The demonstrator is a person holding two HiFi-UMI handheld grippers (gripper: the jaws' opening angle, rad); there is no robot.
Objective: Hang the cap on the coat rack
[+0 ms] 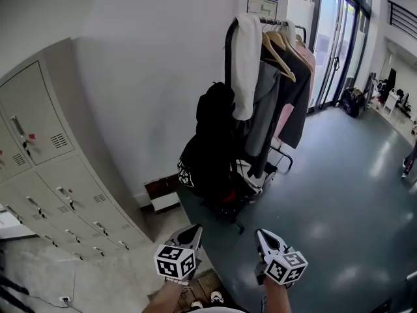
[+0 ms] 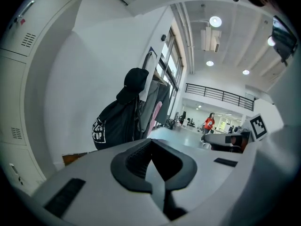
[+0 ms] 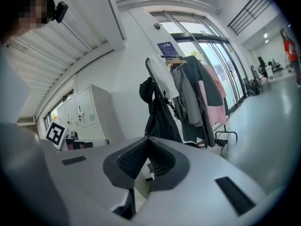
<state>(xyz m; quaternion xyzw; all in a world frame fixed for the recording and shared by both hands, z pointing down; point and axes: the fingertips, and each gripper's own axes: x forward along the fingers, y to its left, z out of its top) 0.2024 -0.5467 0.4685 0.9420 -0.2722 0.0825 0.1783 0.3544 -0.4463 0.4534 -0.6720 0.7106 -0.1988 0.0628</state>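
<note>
A black cap [image 1: 215,100] hangs at the left end of the coat rack [image 1: 229,38], just above a black bag [image 1: 207,162] with white print. It also shows in the left gripper view as the cap [image 2: 135,79] and in the right gripper view as the cap [image 3: 146,89]. Both grippers are low in the head view, well short of the rack. My left gripper [image 1: 193,230] is shut and holds nothing, as its own view of the left gripper [image 2: 151,142] confirms. My right gripper [image 1: 262,235] is shut too, and the right gripper [image 3: 146,139] has nothing between its jaws.
A white garment [image 1: 246,64], grey and pink clothes and wooden hangers fill the rack. Grey lockers [image 1: 39,155] line the left wall. Glass doors [image 1: 332,38] stand beyond the rack. A person in red [image 2: 209,123] is far off across the dark glossy floor [image 1: 339,194].
</note>
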